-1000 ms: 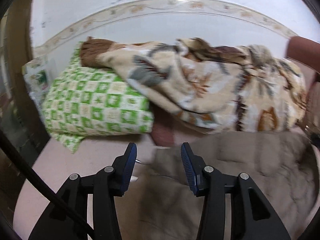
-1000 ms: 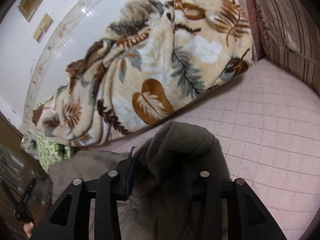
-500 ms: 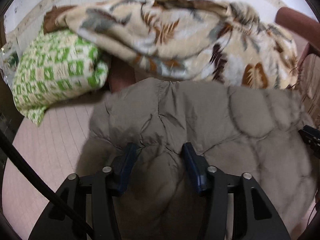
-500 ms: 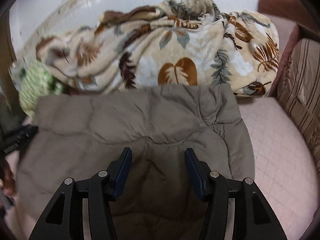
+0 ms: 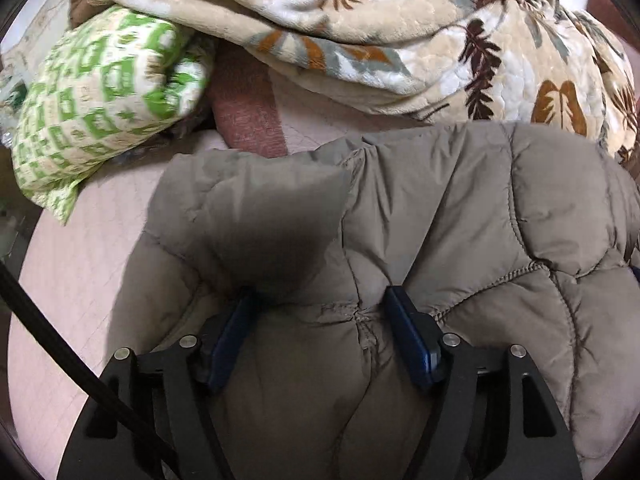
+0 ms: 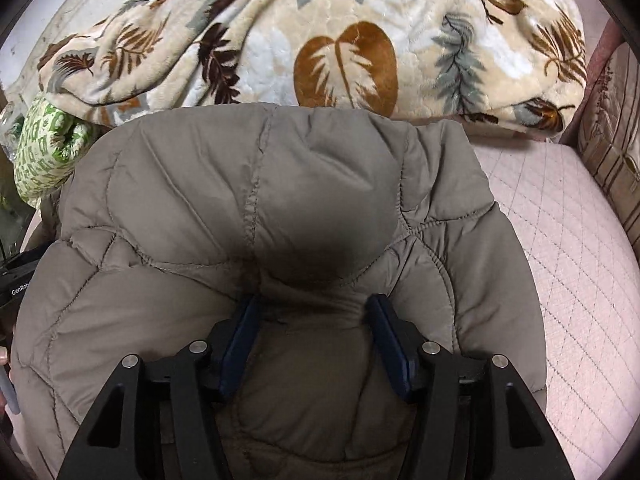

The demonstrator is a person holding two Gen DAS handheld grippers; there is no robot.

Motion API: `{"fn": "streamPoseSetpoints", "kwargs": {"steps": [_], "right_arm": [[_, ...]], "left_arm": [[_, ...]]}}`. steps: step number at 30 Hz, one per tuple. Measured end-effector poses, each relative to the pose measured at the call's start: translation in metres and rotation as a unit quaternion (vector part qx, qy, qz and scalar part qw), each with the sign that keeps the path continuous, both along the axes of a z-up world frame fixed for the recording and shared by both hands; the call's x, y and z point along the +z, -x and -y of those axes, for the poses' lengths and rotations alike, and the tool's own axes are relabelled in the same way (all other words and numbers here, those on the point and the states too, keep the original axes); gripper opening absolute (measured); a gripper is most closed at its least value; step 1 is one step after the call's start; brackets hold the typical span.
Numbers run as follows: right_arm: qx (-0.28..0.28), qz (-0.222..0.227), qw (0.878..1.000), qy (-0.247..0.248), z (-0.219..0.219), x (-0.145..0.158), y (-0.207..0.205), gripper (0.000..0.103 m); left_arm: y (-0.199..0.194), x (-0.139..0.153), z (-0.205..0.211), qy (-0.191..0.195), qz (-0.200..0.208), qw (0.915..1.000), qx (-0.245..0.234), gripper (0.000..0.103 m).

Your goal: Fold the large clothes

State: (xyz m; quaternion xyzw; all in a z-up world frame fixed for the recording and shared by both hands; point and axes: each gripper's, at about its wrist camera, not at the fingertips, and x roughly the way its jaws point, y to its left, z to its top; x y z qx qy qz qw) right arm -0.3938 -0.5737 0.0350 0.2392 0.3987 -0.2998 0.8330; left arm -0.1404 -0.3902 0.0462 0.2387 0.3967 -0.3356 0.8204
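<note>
The pink quilted bed [image 6: 560, 240] carries the grey-brown padded jacket [image 6: 280, 184], laid down below a leaf-print blanket [image 6: 320, 40] at twelve o'clock. This looks like the release after a fold; next comes lifting clear and regripping. The left gripper [image 5: 316, 336] is opening, the right gripper [image 6: 316, 332] stands apart; padding bulges between both at six o'clock.

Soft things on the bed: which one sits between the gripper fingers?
The grey-brown quilted jacket. The leaf-print blanket and green checked pillow lie behind it, out of the grippers' reach.
</note>
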Motion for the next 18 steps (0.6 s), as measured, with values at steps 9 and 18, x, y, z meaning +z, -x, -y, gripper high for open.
{"fn": "streamPoseSetpoints", "kwargs": {"steps": [9, 18], "right_arm": [[-0.047, 0.108, 0.992, 0.046, -0.101, 0.069, 0.098, 0.072], [-0.121, 0.162, 0.979, -0.041, -0.154, 0.031, 0.183, 0.072]], "left_arm": [[0.058, 0.063, -0.152, 0.102, 0.038, 0.9936, 0.028, 0.069], [0.055, 0.011, -0.271, 0.091, -0.032, 0.9855, 0.140, 0.069]]}}
